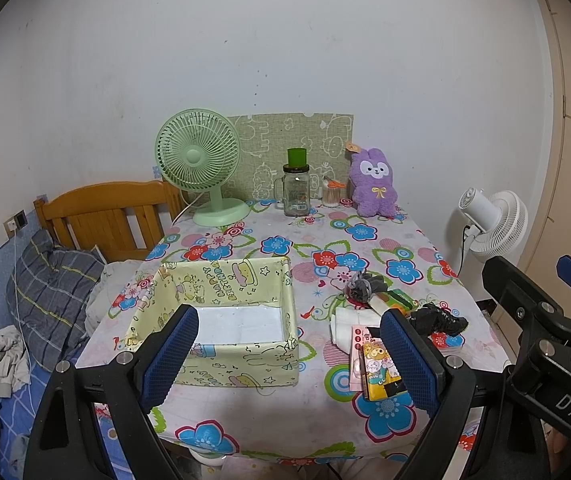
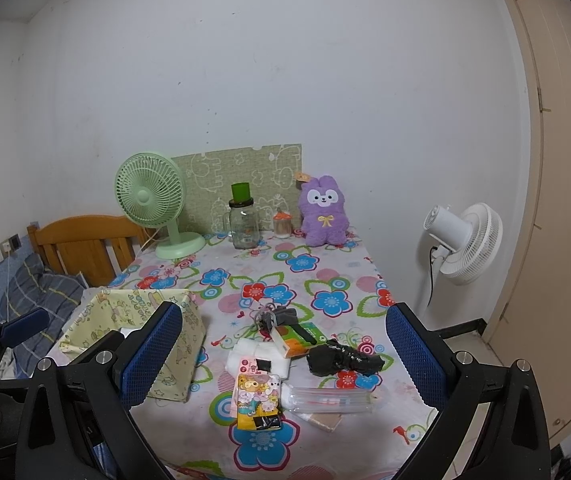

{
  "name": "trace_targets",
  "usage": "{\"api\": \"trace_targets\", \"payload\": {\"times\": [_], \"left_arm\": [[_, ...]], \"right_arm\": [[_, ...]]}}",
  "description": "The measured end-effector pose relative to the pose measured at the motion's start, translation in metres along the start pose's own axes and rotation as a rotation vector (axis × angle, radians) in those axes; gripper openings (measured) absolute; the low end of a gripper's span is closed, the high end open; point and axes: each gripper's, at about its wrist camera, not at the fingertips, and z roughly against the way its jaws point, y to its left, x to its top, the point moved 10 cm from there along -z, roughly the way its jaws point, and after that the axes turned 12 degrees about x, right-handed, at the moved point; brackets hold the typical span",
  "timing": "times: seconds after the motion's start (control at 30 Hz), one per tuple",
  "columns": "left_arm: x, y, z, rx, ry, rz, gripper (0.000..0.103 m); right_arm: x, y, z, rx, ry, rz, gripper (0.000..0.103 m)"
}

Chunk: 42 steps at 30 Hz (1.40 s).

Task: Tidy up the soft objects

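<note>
Left gripper (image 1: 289,354): blue-padded jaws wide apart, empty, angled down over the box's near wall.
Right gripper (image 2: 283,354): jaws spread, empty, tilted down, nearer the pile.
Soft items: yellow cartoon tissue pack (image 2: 256,402), long axis running away; crumpled black plastic bag (image 2: 341,358) right of centre.
Pale yellow fabric box (image 1: 221,320): empty, left of pile.
Far edge: 1 purple plush rabbit (image 2: 323,212).

R tongs (image 2: 281,354) wide apart, empty, over soft items (image 2: 259,394) beside fabric bin (image 2: 133,320).
</note>
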Motion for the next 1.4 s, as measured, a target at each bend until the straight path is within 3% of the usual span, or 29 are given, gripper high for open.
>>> {"api": "trace_targets", "payload": {"times": [0.8, 1.4], "left_arm": [[0.005, 0.0, -0.002, 0.008, -0.008, 0.01, 0.093], [-0.008, -0.039, -0.021, -0.022, 0.019, 0.013, 0.085]], "right_arm": [[0.004, -0.003, 0.0, -0.004, -0.01, 0.005, 0.103], [-0.008, -0.029, -0.022, -0.004, 0.016, -0.013, 0.102]]}}
